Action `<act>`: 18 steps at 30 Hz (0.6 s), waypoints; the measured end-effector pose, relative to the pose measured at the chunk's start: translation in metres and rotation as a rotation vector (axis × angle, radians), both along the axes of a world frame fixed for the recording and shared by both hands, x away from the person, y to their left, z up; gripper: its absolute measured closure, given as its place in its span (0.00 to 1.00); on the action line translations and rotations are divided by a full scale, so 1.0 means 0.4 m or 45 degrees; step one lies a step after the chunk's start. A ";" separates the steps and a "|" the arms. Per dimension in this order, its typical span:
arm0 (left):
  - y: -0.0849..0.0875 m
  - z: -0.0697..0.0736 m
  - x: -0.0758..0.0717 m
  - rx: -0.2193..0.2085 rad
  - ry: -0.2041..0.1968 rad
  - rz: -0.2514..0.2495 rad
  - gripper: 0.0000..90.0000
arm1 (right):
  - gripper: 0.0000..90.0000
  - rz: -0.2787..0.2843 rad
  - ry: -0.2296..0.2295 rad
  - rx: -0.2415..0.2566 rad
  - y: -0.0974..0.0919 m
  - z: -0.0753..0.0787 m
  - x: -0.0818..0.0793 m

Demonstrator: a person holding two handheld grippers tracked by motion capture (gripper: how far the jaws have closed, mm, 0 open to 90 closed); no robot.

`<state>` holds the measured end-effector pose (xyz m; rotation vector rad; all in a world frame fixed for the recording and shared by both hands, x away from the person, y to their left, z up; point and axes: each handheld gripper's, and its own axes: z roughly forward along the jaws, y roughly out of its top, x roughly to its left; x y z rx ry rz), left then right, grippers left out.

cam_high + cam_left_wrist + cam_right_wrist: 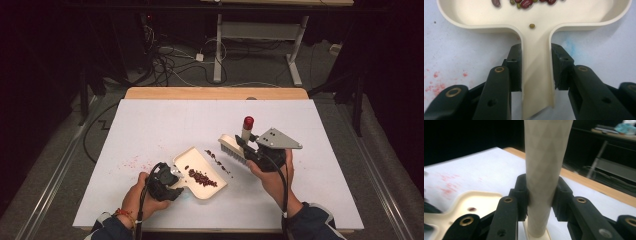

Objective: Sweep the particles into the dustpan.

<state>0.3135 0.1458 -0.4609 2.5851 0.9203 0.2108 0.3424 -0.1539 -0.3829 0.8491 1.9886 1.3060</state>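
Sweeping loose beans into a pan is the work in hand. The flat handle of the cream plastic dustpan [536, 75] is clamped between the jaws of the left gripper [176, 176], which are closed hard against its two edges, and the tray spreads out just beyond the jaw tips, flat on the white table cover [150, 125]. A heap of dark red beans [202, 177] lies in that tray, with one small green bean [532, 25] near the neck of the handle.

The cream, round, tapering handle of the hand brush [544, 175] is gripped by the right gripper [246, 146], its jaws shut around it from both sides; the handle stands upright past the jaws and ends in a red cap [248, 121], while the bristle head [232, 150] sits below the jaws, beside the pan's open lip. A short line of unswept beans [216, 160] lies between the bristles and that lip.

Several faults may be expected. Beans could be flicked past or over the lip if the brush is swept too fast. They could be pushed beneath the lip if the pan is tilted off the cover. The gathered heap may be spilled if the pan is nudged by the brush. The tapered handle could slip if the grip is eased.
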 end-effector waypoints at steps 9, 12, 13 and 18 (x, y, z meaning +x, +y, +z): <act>0.004 -0.004 0.018 -0.021 0.039 0.008 0.71 | 0.78 -0.074 -0.025 -0.029 0.016 -0.036 0.070; 0.004 -0.003 0.022 -0.018 0.056 0.007 0.71 | 0.78 -0.059 -0.022 -0.010 0.045 -0.047 0.098; 0.004 -0.003 0.023 -0.019 0.060 0.006 0.71 | 0.78 -0.051 -0.010 0.000 0.056 -0.050 0.104; 0.000 -0.004 0.028 -0.002 0.060 0.000 0.71 | 0.78 0.033 -0.006 0.007 0.105 -0.061 0.098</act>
